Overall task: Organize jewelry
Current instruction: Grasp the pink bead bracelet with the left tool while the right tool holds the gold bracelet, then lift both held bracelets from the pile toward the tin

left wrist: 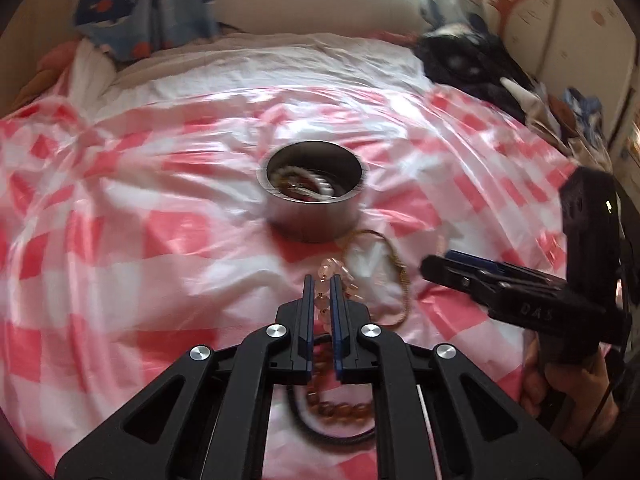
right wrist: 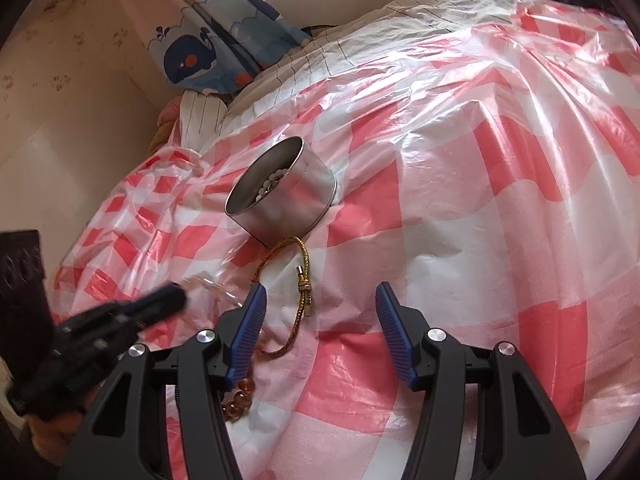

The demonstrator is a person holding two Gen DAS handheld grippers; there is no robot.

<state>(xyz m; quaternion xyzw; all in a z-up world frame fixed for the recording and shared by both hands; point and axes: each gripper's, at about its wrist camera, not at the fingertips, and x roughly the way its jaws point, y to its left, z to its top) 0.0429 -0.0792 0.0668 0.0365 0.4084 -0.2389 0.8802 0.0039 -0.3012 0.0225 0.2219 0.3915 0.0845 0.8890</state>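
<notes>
A round metal tin (left wrist: 314,196) sits on the pink-checked plastic sheet and holds several bead bracelets; it also shows in the right wrist view (right wrist: 280,196). My left gripper (left wrist: 322,284) is shut on a pale pink bead bracelet (left wrist: 334,270) just in front of the tin. A gold rope bracelet (left wrist: 394,276) lies to its right and shows in the right wrist view (right wrist: 300,288). An amber bead bracelet (left wrist: 340,410) and a black cord (left wrist: 320,434) lie under the left gripper. My right gripper (right wrist: 320,296) is open and empty over the gold bracelet.
The checked plastic sheet (right wrist: 480,200) covers a bed. A whale-print curtain (right wrist: 216,52) hangs at the far side by the wall. A dark heap of clothes (left wrist: 472,64) lies at the bed's far right corner.
</notes>
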